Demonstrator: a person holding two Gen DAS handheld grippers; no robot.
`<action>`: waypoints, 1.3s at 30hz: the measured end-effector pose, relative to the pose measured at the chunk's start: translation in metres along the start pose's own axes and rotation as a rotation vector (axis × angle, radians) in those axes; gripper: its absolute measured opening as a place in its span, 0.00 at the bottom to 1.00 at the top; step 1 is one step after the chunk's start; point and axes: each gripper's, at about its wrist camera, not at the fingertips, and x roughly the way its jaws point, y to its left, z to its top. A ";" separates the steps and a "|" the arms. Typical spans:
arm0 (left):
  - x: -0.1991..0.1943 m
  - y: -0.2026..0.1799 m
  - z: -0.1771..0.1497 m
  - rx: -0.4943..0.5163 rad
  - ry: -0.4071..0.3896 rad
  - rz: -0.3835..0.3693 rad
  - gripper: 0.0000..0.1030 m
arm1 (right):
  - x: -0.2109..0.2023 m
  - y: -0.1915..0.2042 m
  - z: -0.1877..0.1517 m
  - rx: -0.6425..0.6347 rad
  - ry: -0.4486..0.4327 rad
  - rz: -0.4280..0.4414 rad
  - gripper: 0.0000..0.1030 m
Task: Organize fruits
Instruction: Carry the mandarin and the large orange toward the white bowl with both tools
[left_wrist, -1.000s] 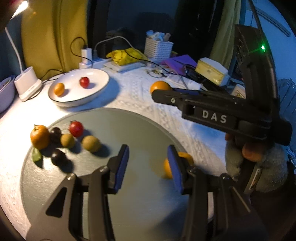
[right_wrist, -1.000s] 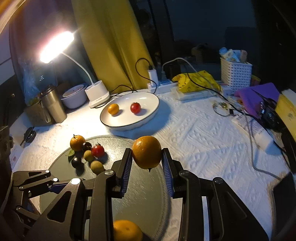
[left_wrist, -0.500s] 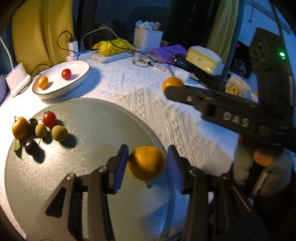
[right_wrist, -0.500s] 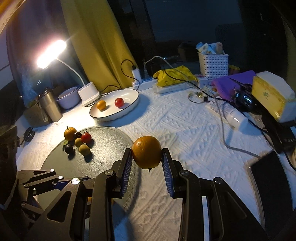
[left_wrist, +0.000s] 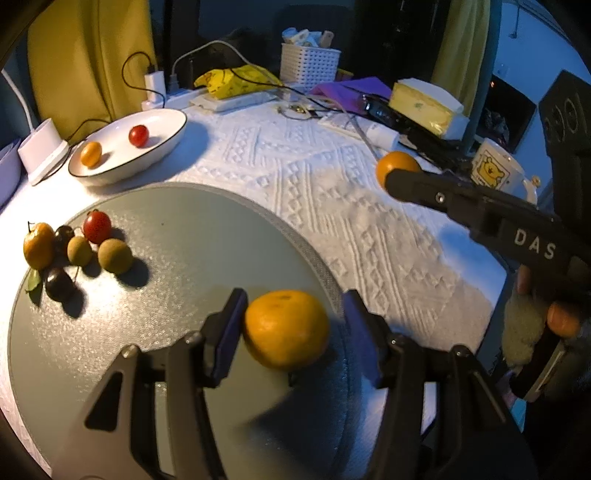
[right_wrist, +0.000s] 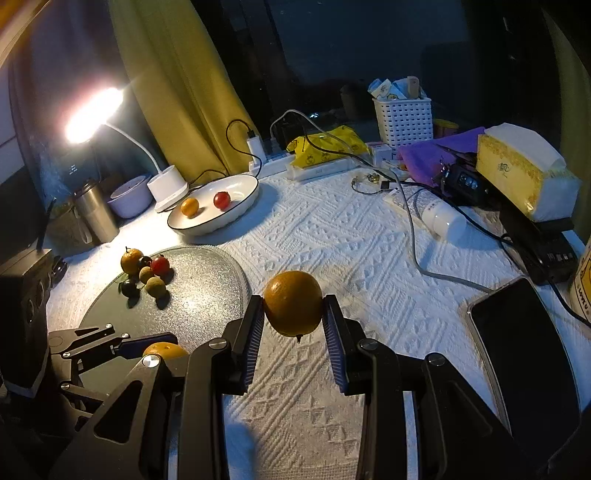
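My left gripper (left_wrist: 291, 328) is open around a mandarin (left_wrist: 286, 328) near the right edge of the round glass tray (left_wrist: 184, 221); the left pad touches it and a gap stands on the right. My right gripper (right_wrist: 293, 325) is shut on an orange (right_wrist: 293, 301) and holds it above the white cloth; that orange also shows in the left wrist view (left_wrist: 395, 168). A cluster of small fruits (left_wrist: 77, 251) lies at the tray's left. A white plate (left_wrist: 162, 125) holds a cherry tomato (left_wrist: 138, 135) and a kumquat (left_wrist: 91, 153).
A desk lamp base (left_wrist: 42, 147), power strip, yellow bag (left_wrist: 236, 79), white basket (left_wrist: 308, 64), tissue box (right_wrist: 524, 170), cables, a white bottle (right_wrist: 441, 218), a mug (left_wrist: 495, 170) and a dark phone (right_wrist: 528, 354) crowd the back and right. A steel cup (right_wrist: 94, 210) stands left.
The left gripper moved from beside the mandarin to around it. The right gripper carried its orange rightward, off the tray and over the cloth.
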 end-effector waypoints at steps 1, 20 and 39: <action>-0.001 0.000 0.000 0.004 -0.005 0.011 0.43 | 0.000 0.000 0.000 0.001 0.000 0.000 0.34; -0.026 0.009 0.013 0.003 -0.065 0.014 0.43 | -0.004 0.010 0.009 -0.020 -0.013 0.006 0.34; -0.057 0.101 0.034 -0.089 -0.143 0.076 0.43 | 0.038 0.073 0.047 -0.108 0.002 0.038 0.34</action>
